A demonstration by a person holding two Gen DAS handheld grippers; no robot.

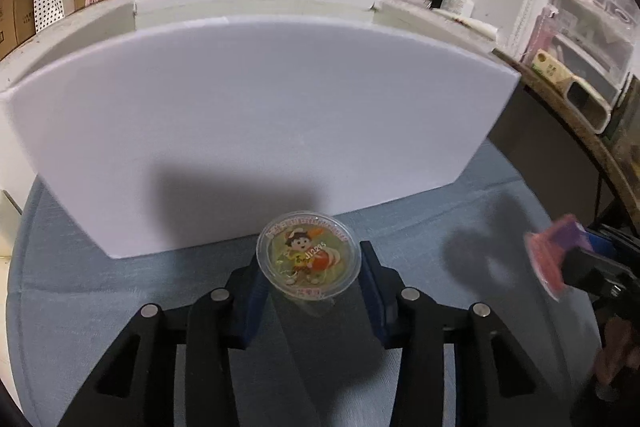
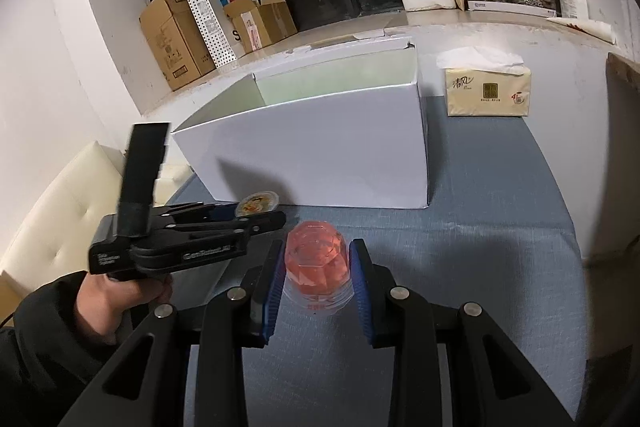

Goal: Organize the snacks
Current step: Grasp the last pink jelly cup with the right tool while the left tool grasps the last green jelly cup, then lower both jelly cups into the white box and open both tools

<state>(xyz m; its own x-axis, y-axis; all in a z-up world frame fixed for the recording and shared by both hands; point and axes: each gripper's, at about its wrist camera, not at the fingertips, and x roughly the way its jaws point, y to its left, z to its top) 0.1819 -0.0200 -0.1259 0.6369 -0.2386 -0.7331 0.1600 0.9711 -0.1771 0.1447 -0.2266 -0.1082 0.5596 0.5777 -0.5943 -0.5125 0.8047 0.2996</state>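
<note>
My left gripper (image 1: 309, 269) is shut on a yellow-green jelly cup (image 1: 308, 259) with a cartoon lid, held just in front of the white box (image 1: 256, 131). My right gripper (image 2: 316, 267) is shut on a red jelly cup (image 2: 316, 259), held upside down above the blue cloth. In the right wrist view the left gripper (image 2: 262, 213) with its jelly cup (image 2: 258, 203) is at the left, close to the front wall of the open white box (image 2: 320, 155). In the left wrist view the red cup (image 1: 548, 259) shows blurred at the far right.
A tissue pack (image 2: 486, 89) lies right of the box on the blue tablecloth (image 2: 480, 235). Cardboard boxes (image 2: 180, 35) and a paper bag (image 2: 216, 15) stand on the ledge behind. A cream sofa (image 2: 60, 211) is at the left.
</note>
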